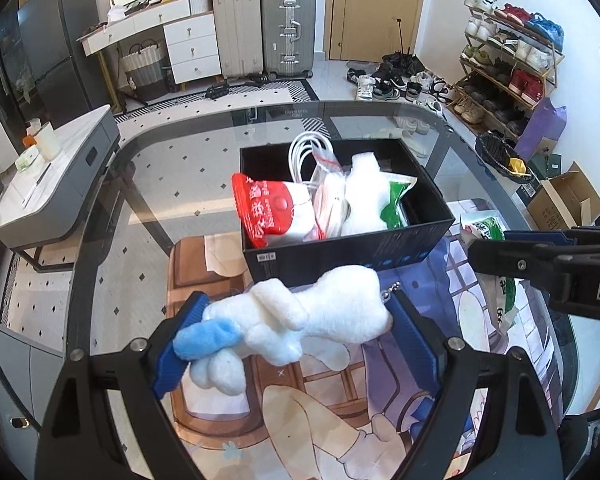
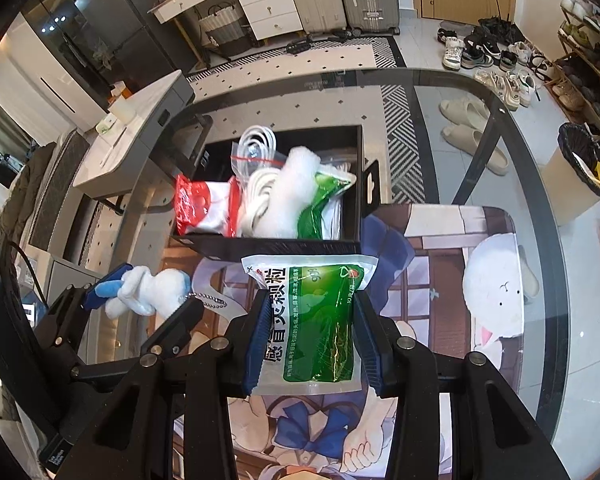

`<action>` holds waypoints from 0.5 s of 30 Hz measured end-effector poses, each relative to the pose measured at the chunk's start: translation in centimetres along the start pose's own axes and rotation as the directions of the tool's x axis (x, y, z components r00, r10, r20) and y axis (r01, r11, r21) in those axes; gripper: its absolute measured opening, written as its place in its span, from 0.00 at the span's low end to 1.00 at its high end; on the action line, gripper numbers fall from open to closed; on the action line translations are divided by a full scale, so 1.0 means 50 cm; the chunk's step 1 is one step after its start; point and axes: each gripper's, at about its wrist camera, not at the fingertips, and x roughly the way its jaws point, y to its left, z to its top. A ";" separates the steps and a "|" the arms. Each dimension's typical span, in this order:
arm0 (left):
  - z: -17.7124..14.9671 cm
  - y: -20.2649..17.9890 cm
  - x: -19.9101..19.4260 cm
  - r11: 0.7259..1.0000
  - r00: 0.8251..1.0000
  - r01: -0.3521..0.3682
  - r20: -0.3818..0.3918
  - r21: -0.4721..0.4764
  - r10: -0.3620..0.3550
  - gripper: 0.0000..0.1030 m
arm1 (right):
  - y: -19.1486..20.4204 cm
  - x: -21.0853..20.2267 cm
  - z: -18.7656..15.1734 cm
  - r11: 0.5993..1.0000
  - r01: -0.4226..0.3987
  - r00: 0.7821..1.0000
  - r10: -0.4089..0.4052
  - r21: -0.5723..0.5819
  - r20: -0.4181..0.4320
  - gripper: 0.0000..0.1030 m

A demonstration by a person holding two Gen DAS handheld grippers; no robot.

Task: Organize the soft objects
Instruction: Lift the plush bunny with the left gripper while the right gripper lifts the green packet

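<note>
My left gripper (image 1: 296, 320) is shut on a white plush toy (image 1: 300, 320) with a blue patch and a bead chain, held above the printed mat, just in front of the black box (image 1: 340, 252). My right gripper (image 2: 310, 328) is shut on a green and white packet (image 2: 312, 320), lifted over the mat near the box's front wall (image 2: 276, 248). The box holds a red and white pouch (image 1: 272, 212), a bag with white cable (image 1: 312, 160), another white plush (image 1: 364, 196) and a green packet (image 1: 396, 200). In the right wrist view the left gripper (image 2: 140, 292) with the plush toy (image 2: 148, 288) shows at the left.
The box stands on a glass table (image 1: 148, 184) partly covered by an illustrated mat (image 2: 440, 240). A round white plush (image 2: 496, 300) lies on the mat at the right. Beyond the table are suitcases (image 1: 260, 28), a shoe rack (image 1: 508, 60) and a grey side table (image 1: 60, 176).
</note>
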 end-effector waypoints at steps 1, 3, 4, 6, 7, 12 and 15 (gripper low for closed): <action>0.001 -0.001 -0.001 1.000 1.000 -0.001 0.002 0.001 0.001 0.86 | 0.002 -0.002 0.001 1.000 0.000 1.000 0.000 -0.002 0.003 0.40; 0.005 -0.005 -0.003 1.000 1.000 0.003 0.008 0.003 -0.003 0.86 | 0.002 -0.008 0.005 1.000 -0.001 1.000 0.001 -0.004 0.011 0.40; 0.006 -0.005 -0.006 1.000 1.000 0.004 0.010 0.003 -0.004 0.86 | 0.002 -0.009 0.007 1.000 -0.002 1.000 0.002 -0.004 0.013 0.40; 0.010 -0.007 -0.009 1.000 1.000 0.007 0.017 0.004 -0.008 0.86 | 0.001 -0.015 0.012 1.000 -0.005 1.000 0.005 -0.002 0.020 0.40; 0.012 -0.008 -0.011 1.000 1.000 0.009 0.019 0.005 -0.009 0.86 | 0.002 -0.017 0.014 1.000 -0.007 1.000 0.007 -0.001 0.023 0.40; 0.026 -0.012 -0.022 1.000 0.999 0.018 0.033 0.007 -0.018 0.86 | 0.004 -0.026 0.029 1.000 -0.018 0.999 0.018 -0.001 0.038 0.40; 0.036 -0.012 -0.025 1.000 0.999 0.027 0.036 0.002 -0.027 0.86 | 0.007 -0.026 0.037 1.000 -0.024 0.999 0.024 -0.004 0.041 0.40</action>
